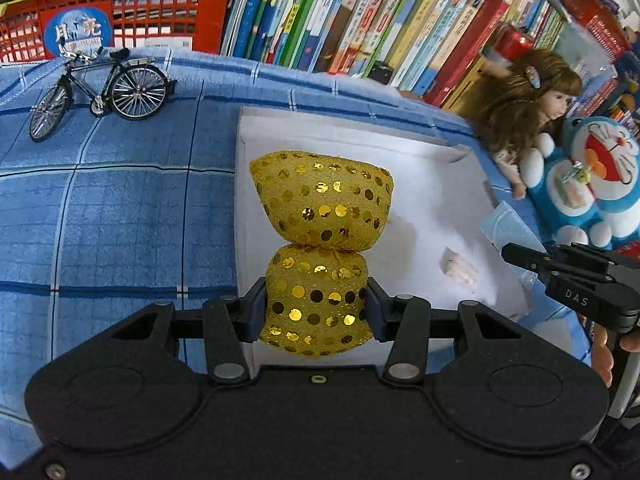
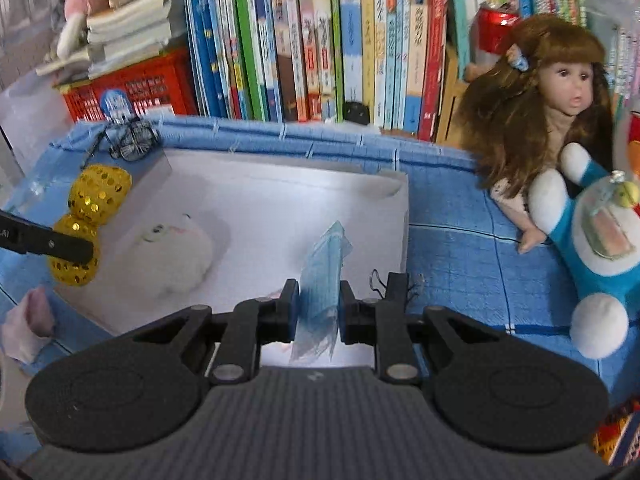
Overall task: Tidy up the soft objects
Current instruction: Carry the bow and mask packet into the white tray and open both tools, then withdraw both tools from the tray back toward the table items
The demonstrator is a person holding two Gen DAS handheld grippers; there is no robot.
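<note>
Left gripper (image 1: 316,300) pinching gold sequined bow (image 1: 320,248), lower lobe partly hidden; right gripper (image 2: 319,304) clamped on blue mask (image 2: 324,276) above white box (image 2: 280,184); white plush (image 2: 176,252) blurred.

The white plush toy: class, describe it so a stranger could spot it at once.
Find the shallow white box on the blue checked cloth before the bookshelf. Inside, towards its left, lies the white plush toy. Unlike the gold sequinned bow and the blue face mask, no gripper holds it.

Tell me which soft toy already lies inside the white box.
The white plush lies in the white box; the gold sequined toy is gripped above its edge, and the blue cat plush lies outside.
</note>
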